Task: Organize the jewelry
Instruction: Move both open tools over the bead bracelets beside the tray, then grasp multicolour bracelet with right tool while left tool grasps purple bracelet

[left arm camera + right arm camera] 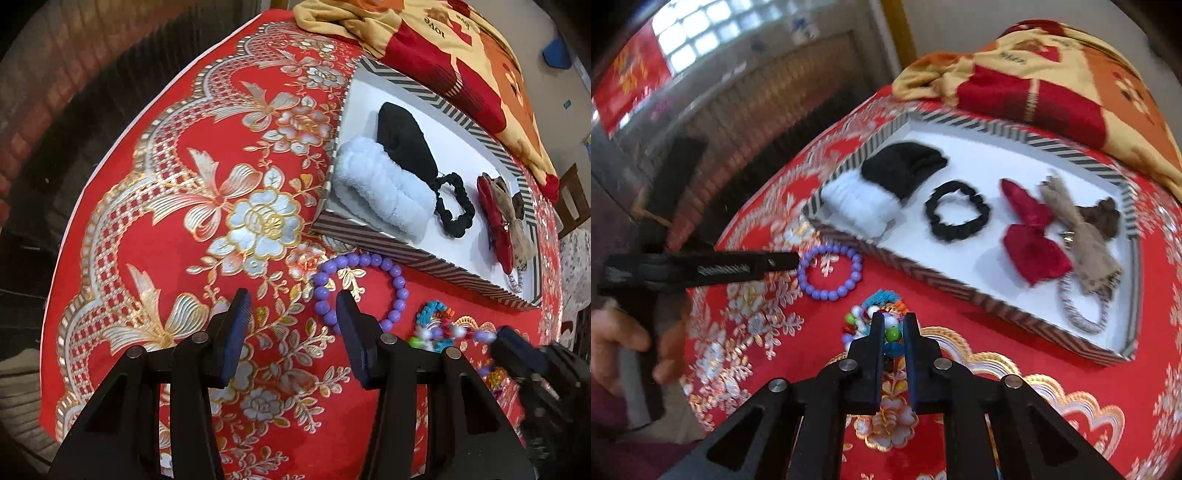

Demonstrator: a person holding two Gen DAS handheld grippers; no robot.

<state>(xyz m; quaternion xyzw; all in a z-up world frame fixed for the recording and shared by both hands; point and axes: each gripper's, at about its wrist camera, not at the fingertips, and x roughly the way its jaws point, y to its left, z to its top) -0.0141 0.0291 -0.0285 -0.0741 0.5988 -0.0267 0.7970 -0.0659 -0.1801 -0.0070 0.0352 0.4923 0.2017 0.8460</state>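
Note:
A purple bead bracelet point(369, 284) lies on the red cloth in front of a striped-rim white tray point(424, 264). My left gripper point(291, 306) is open just left of the bracelet, its right finger overlapping the ring. In the right wrist view the bracelet point(830, 272) lies left of a colourful bead bracelet point(886, 325). My right gripper point(892, 325) is shut on the colourful bead bracelet. The right gripper point(517, 350) appears blurred at the right of the left wrist view, beside the colourful beads point(436, 325).
The tray point(960, 286) holds a white fluffy band point(857, 206), a black cloth point(901, 170), a black scrunchie point(956, 210), a red bow point(1030, 236), a tan bow point(1082, 236) and a grey hair tie point(1078, 314). A folded blanket point(1052, 74) lies behind it.

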